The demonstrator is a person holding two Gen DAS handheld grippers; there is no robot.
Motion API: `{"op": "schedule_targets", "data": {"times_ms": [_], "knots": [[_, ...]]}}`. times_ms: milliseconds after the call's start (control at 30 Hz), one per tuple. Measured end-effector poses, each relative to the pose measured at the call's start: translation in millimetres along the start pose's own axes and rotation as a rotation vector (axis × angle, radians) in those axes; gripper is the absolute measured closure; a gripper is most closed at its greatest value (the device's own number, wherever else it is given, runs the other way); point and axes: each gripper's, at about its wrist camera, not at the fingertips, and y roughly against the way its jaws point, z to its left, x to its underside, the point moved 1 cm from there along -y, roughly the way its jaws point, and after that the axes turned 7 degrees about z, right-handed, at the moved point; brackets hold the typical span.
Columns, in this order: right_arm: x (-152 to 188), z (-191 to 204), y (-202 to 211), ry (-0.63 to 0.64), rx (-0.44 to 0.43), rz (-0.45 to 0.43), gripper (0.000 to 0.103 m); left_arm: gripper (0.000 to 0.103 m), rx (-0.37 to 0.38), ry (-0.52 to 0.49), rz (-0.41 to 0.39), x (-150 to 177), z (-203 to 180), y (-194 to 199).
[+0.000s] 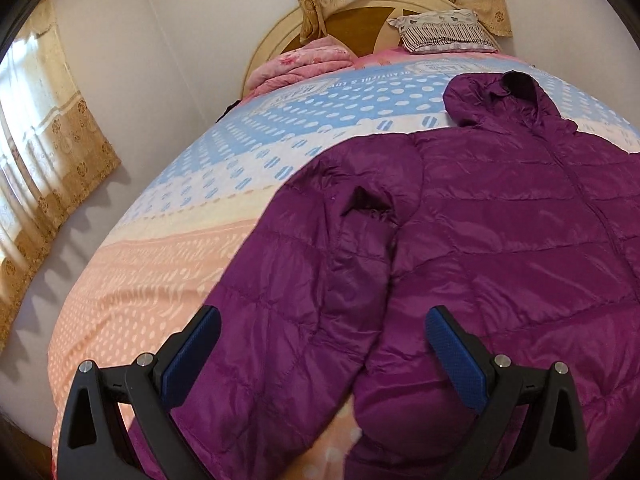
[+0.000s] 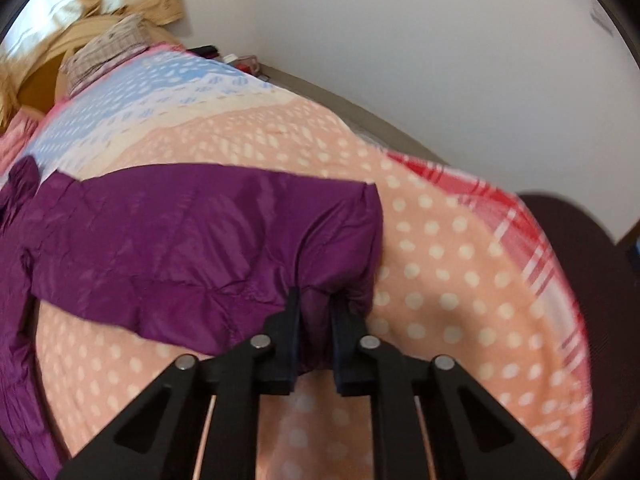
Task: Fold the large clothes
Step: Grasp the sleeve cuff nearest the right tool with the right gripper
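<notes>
A purple hooded puffer jacket [image 1: 500, 208] lies spread on the bed, hood toward the headboard. Its left sleeve [image 1: 288, 300] runs down toward the camera. My left gripper [image 1: 322, 322] is open above the lower part of that sleeve, its blue pads [image 1: 192, 356] on either side of it. In the right wrist view, my right gripper [image 2: 316, 298] is shut on the cuff end of the jacket's other sleeve [image 2: 200, 240], which stretches left to the jacket body at the frame's left edge.
The bed has a dotted peach, cream and blue blanket [image 1: 168, 264]. A folded pink quilt [image 1: 304, 64] and a pillow [image 1: 444, 32] lie by the headboard. Curtains [image 1: 48, 152] hang at left. A dark chair [image 2: 592, 280] stands beyond the bed's right edge.
</notes>
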Motion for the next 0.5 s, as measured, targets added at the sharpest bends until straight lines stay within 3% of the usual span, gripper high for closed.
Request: {"op": "schedule_targets", "data": {"times_ms": [200,333,500], "knots": [[-28,30,65,0.146,0.076,-0.117,0.090,0.001,0.008,0.045,-0.024,-13,18,7],[-42,78,102,0.230,0.064,-0.207,0.090,0.001,0.008,0.062,-0.041,-24,29,14],[-39,160,119,0.344,-0.015,-0.302,0.090,0.001,0.009,0.064,-0.057,-31,34,20]]}}
